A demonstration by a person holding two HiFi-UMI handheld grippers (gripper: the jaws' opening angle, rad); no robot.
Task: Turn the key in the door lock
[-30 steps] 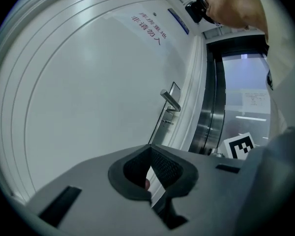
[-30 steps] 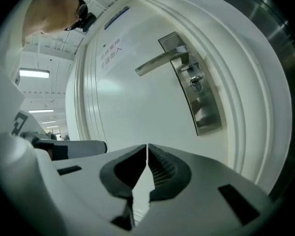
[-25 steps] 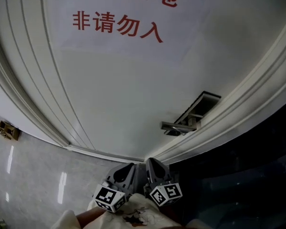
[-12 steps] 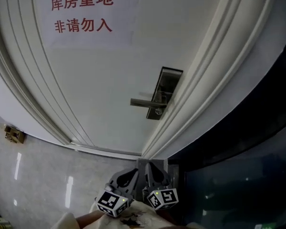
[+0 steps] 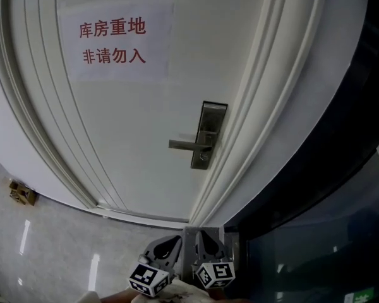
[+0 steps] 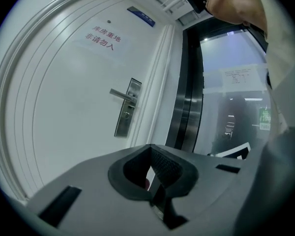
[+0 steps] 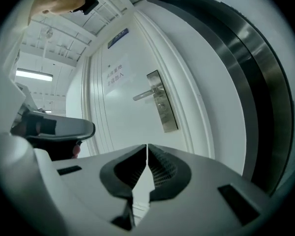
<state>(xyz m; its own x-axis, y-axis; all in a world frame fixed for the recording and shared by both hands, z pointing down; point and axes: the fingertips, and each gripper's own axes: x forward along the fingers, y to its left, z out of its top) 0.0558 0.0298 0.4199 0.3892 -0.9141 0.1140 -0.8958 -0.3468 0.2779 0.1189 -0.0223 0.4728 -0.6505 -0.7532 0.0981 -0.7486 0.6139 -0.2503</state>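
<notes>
A white door carries a steel lock plate [image 5: 208,133] with a lever handle [image 5: 187,145] pointing left and a small lock cylinder [image 5: 204,158] below it. Any key there is too small to make out. The plate also shows in the left gripper view [image 6: 127,107] and in the right gripper view [image 7: 162,102]. My left gripper [image 5: 170,245] and right gripper [image 5: 204,238] are side by side at the bottom of the head view, well short of the door. The left gripper [image 6: 149,149] and the right gripper [image 7: 146,147] both have their jaw tips together with nothing between them.
A paper sign [image 5: 117,41] with red characters is stuck on the door above the lock. White door-frame moulding [image 5: 265,106] runs right of the plate, then a dark glass panel [image 5: 328,219]. Glossy floor tiles [image 5: 44,245] and a small brown object [image 5: 22,192] lie left.
The head view has swung, so the lock plate has gone from the right edge to mid-frame and the sign shows whole. Both grippers stay together, shut, a little lower in the picture.
</notes>
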